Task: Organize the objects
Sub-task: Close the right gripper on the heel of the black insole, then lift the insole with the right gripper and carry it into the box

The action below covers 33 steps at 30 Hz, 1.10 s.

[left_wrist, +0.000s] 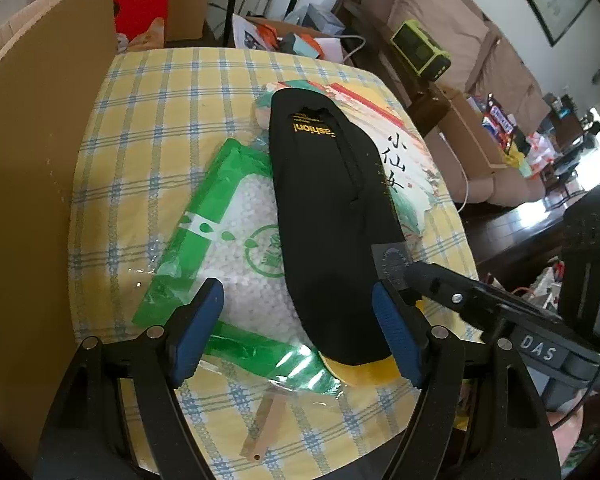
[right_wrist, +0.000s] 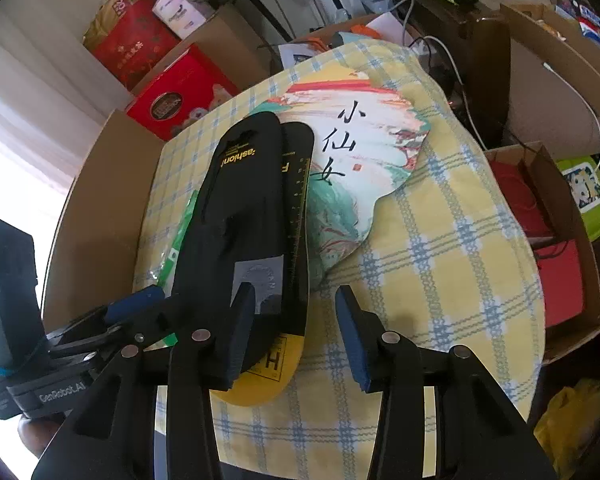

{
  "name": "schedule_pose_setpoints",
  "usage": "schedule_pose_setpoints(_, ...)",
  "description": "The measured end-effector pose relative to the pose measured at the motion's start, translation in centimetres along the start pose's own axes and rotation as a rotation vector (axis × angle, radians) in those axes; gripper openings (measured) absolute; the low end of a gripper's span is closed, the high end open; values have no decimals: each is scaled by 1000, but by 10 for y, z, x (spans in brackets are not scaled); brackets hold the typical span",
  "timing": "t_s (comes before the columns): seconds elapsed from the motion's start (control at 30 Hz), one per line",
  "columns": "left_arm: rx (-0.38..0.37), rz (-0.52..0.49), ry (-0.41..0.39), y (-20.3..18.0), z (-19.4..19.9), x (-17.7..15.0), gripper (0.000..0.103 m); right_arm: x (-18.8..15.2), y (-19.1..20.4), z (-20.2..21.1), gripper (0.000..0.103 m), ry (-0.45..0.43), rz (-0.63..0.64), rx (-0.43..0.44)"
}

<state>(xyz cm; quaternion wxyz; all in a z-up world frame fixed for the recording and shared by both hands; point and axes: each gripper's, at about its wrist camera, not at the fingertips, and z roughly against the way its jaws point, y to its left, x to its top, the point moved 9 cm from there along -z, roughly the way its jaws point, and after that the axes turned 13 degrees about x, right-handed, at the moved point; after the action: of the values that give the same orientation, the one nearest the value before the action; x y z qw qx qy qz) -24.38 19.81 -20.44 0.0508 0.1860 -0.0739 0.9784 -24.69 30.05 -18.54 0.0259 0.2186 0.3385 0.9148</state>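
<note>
Left wrist view: insoles [left_wrist: 332, 216], green bag [left_wrist: 236, 240] and fan [left_wrist: 404, 152] lie piled on the worktop [left_wrist: 148, 120] — nothing looks sorted yet. Both grippers' jaws stand apart, empty.

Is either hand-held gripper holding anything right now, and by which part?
Nothing is held. The left hand-held gripper straddles the black insoles' heel end; the right hand-held gripper has one finger over it.

We see the right gripper [right_wrist: 296, 332] open over the checked cloth [right_wrist: 440, 264], its left finger [right_wrist: 240, 328] over stacked black insoles [right_wrist: 244, 208] beside a fan [right_wrist: 364, 152].
</note>
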Motion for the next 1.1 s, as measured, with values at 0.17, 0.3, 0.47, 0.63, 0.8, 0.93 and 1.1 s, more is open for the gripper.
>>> schedule_pose_setpoints(0.17,1,-23,-9,-6,-1,0,73,-5,2,-9,38,23,-22,43)
schedule_pose_setpoints(0.3,40,-56,-36,-9,1,-1,50,-9,7,-10,27,31,-27,76)
schedule_pose_setpoints(0.47,36,-91,-43,-12,5,-4,40,-9,20,-6,23,23,11,74)
schedule_pose_setpoints(0.63,-6,-72,-48,-11,10,-3,39,-8,25,1,22,1,19,71)
schedule_pose_setpoints(0.8,-11,-72,-92,-12,27,1,38,-3,36,10,22,-24,33,78)
schedule_pose_setpoints(0.93,-30,-62,-116,-11,42,6,37,2,49,22,22,-49,69,73)
schedule_pose_setpoints(1.1,-55,-44,-146,-8,67,11,37,7,71,36,22,-75,108,85)
